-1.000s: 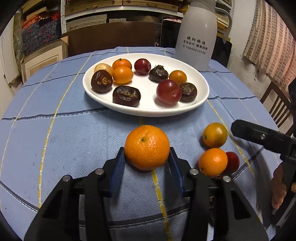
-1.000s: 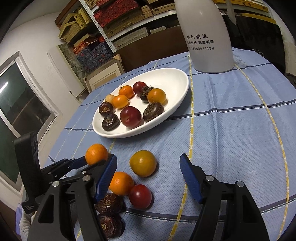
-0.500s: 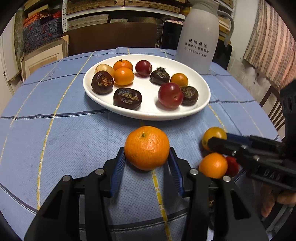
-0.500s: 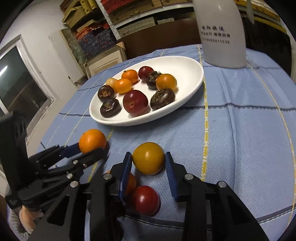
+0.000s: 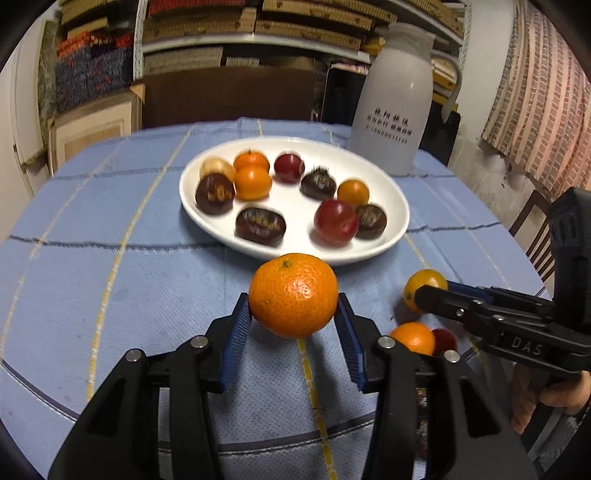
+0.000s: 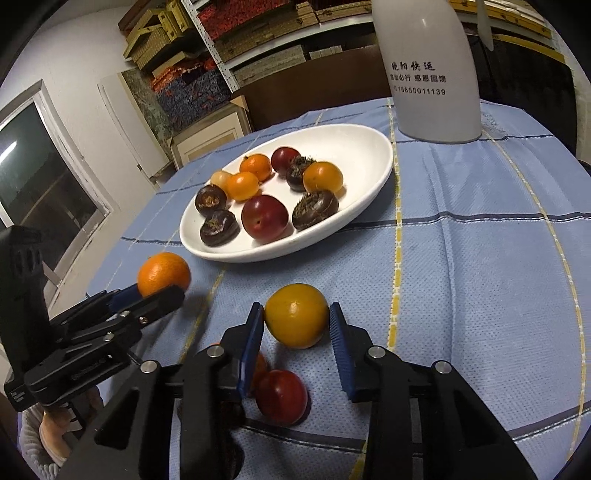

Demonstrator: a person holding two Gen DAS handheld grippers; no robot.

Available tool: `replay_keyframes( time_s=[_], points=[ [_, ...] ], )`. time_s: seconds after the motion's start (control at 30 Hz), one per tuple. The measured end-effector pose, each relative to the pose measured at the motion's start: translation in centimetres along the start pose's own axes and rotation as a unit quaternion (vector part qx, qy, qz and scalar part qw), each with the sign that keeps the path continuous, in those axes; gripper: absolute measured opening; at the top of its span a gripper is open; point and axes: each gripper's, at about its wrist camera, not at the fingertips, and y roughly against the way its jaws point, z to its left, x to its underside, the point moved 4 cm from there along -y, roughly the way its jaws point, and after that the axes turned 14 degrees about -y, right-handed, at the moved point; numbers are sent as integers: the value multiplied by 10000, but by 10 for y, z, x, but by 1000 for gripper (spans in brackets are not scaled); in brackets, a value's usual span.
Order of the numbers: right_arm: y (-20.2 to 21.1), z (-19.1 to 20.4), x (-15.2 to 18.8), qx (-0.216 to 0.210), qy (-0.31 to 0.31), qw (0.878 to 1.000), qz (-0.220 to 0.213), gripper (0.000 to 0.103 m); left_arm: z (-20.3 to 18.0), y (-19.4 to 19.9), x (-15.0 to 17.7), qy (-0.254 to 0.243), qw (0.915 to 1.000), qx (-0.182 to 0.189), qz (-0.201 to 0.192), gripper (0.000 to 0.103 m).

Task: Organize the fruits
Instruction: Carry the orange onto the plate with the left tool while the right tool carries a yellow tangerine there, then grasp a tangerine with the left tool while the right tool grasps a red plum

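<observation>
You've got fruit in both claws right now. In the left wrist view your left gripper is pinching the mandarin dead centre of the frame, blue pads on both flanks, and it looks to be clear of the cloth. In the right wrist view your right gripper is pressed in on the yellow-orange fruit, low centre, which seems to be sitting on the cloth, though I can't be sure.

Tip for this step: lift straight up before you swing toward the white plate. A red fruit and a small orange one sit just beside your right claw, so dragging sideways will probably knock them rolling. Round, smooth skins slip, so keep the squeeze steady and the pads level. The plate is crowded on its left half; the bare patch near the middle and the right rim looks like the safer drop.

Further out, the blue tablecloth with yellow and dark stripes covers a round table. A white thermos jug stands just behind the plate, upper right. Beyond that, shelves stacked with boxes.
</observation>
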Motion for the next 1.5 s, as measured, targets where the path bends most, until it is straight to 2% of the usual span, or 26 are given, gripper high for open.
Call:
replay_keyframes(
  time_s=[0.2,0.3,0.47,0.63,0.73,0.77,0.87,0.97,1.07,1.13,1.17,1.27,1.33,1.37,1.43,1.5],
  points=[
    [29,8,-22,-195,-72,9987,-474,37,9,8,-32,-47,9996,-182,-205,45],
    [31,15,-50,-170,-67,9980,-613,36,17,-2,-54,2,9997,-170,-195,45],
    [3,18,-91,-146,-211,9977,-632,36,24,-43,-82,30,9999,-126,-79,45],
    [-41,6,-115,108,-326,9985,-431,37,33,-84,-87,239,9996,29,173,45],
    [-50,2,-112,147,-387,9986,-320,42,30,-95,-81,109,9994,90,307,46],
    [-48,2,-112,188,-365,9986,-340,47,28,-93,-81,38,9996,9,268,52],
    [-31,6,-114,110,-366,9978,-541,50,27,-78,-82,92,9999,-77,106,68],
    [-13,11,-109,45,-291,9973,-674,50,27,-61,-78,148,9998,-135,-15,70],
    [5,14,-95,33,-192,9967,-792,52,23,-41,-67,129,9995,-266,-75,71],
    [13,12,-83,9,-225,9964,-813,54,19,-26,-58,87,9989,-438,-136,76],
    [15,11,-76,-1,-230,9967,-774,54,16,-17,-52,59,9982,-564,-185,81],
    [21,6,-52,26,-202,9974,-697,54,9,3,-38,12,9970,-719,-275,83],
    [27,3,-36,51,-145,9979,-636,55,3,16,-28,-64,9959,-841,-323,88],
    [32,1,-28,46,-124,9979,-635,58,2,19,-25,-91,9953,-897,-338,92],
    [38,-1,-16,42,-94,9979,-646,63,-3,28,-18,-184,9935,-1067,-355,92],
    [44,-1,-5,55,-16,9980,-633,64,-5,34,-13,-201,9933,-1088,-342,93]
  ],
)
